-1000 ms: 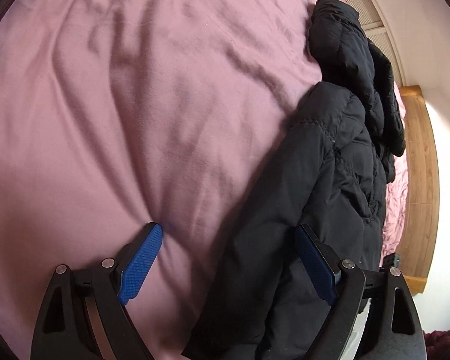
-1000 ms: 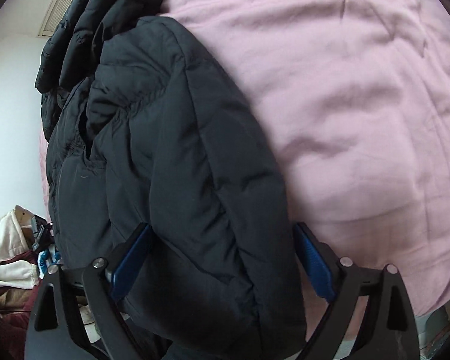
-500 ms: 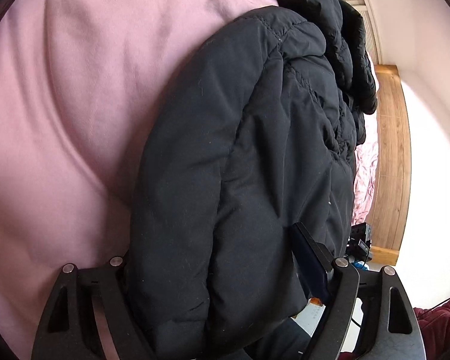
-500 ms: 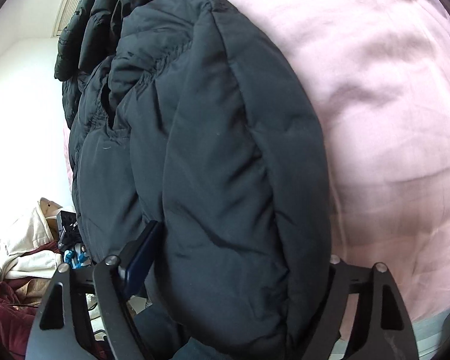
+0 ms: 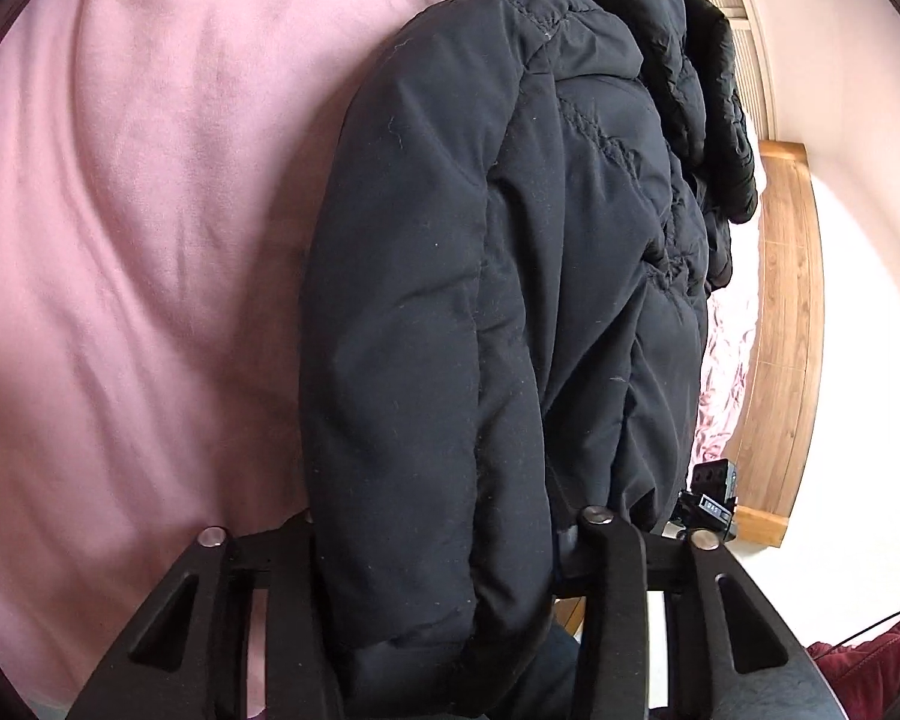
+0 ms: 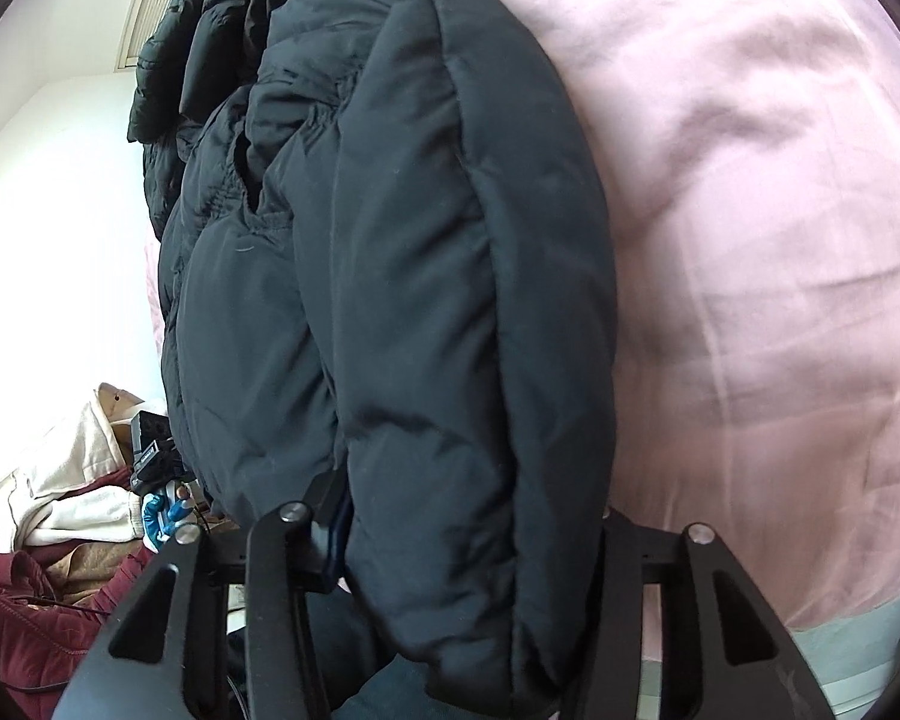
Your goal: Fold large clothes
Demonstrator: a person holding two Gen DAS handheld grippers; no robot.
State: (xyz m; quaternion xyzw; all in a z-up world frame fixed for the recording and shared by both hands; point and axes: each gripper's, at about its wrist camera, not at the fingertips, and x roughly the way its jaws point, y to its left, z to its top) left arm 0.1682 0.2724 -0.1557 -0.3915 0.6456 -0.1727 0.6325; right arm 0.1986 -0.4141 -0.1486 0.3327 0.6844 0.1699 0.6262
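Observation:
A black padded jacket (image 5: pixel 480 240) lies lengthwise on a pink bed cover (image 5: pixel 150 240), its near end bunched up. My left gripper (image 5: pixel 444 522) has that thick end between its jaws, which are closing on it. The fabric bulges over both fingers and hides the pads. In the right wrist view the same jacket (image 6: pixel 420 210) fills the middle, with the pink cover (image 6: pixel 750 240) to its right. My right gripper (image 6: pixel 468 510) is also closing, squeezing a fat fold of the jacket. Only a sliver of its left blue pad (image 6: pixel 333 534) shows.
A wooden bed frame (image 5: pixel 786 330) runs along the jacket's far side. A small black device (image 6: pixel 150 450) sits by the bed's edge. Cream and maroon clothes (image 6: pixel 48 492) are piled on the floor. More maroon cloth (image 5: pixel 870 660) lies beside the left gripper.
The left gripper has slid sideways from the bare cover onto the jacket. Both pairs of jaws have come in from wide apart and now pinch the jacket, hiding the blue pads.

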